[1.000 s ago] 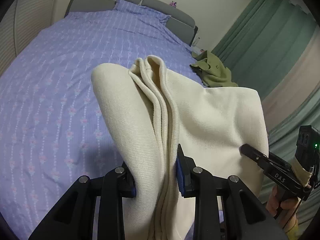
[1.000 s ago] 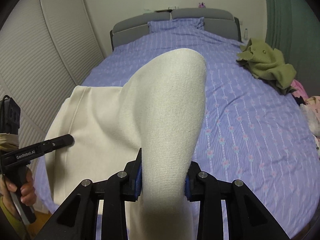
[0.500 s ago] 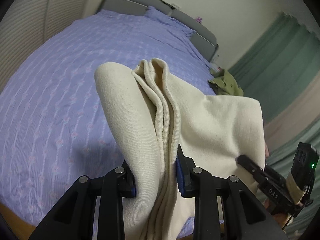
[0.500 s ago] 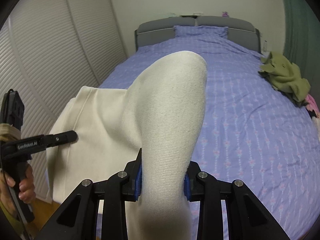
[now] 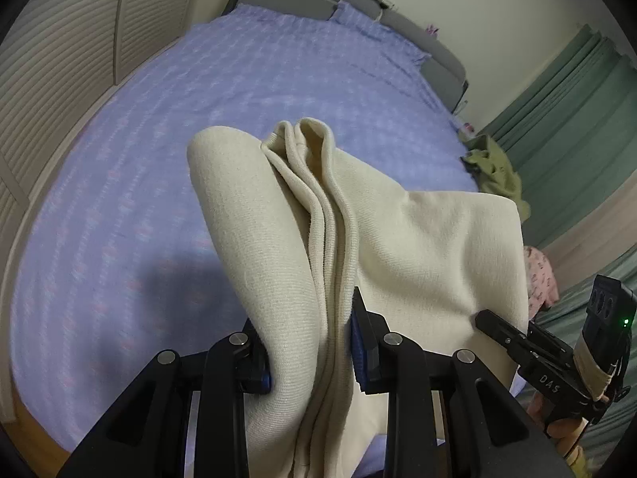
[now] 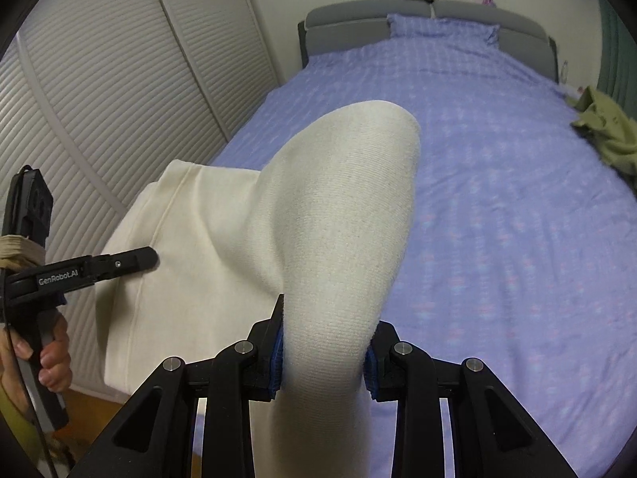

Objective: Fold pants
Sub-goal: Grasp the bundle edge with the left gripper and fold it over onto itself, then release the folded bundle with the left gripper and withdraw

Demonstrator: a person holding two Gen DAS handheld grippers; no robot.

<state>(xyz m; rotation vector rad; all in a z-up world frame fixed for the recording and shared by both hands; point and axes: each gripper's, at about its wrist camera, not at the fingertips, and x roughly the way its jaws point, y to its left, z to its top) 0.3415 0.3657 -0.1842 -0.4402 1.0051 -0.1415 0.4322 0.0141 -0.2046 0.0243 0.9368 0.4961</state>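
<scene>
The cream knitted pants (image 5: 418, 247) hang in the air between both grippers, above the near edge of the purple bed (image 5: 207, 127). My left gripper (image 5: 310, 354) is shut on a bunched end with several layered edges. My right gripper (image 6: 323, 352) is shut on the other end, a smooth rounded fold of the pants (image 6: 342, 207). Each gripper shows in the other's view: the right one (image 5: 517, 342) at the lower right, the left one (image 6: 119, 263) at the left, both against the cloth.
An olive green garment (image 5: 497, 171) lies at the bed's right edge, also in the right wrist view (image 6: 605, 127). A pink patterned item (image 5: 539, 279) sits nearby. White louvred doors (image 6: 99, 91) stand left, green curtains (image 5: 569, 103) right, grey headboard (image 6: 430, 16) far.
Both grippers have moved back and left with the pants, so the bed looks farther off and the louvred doors fill more of the views. The grips have not changed.
</scene>
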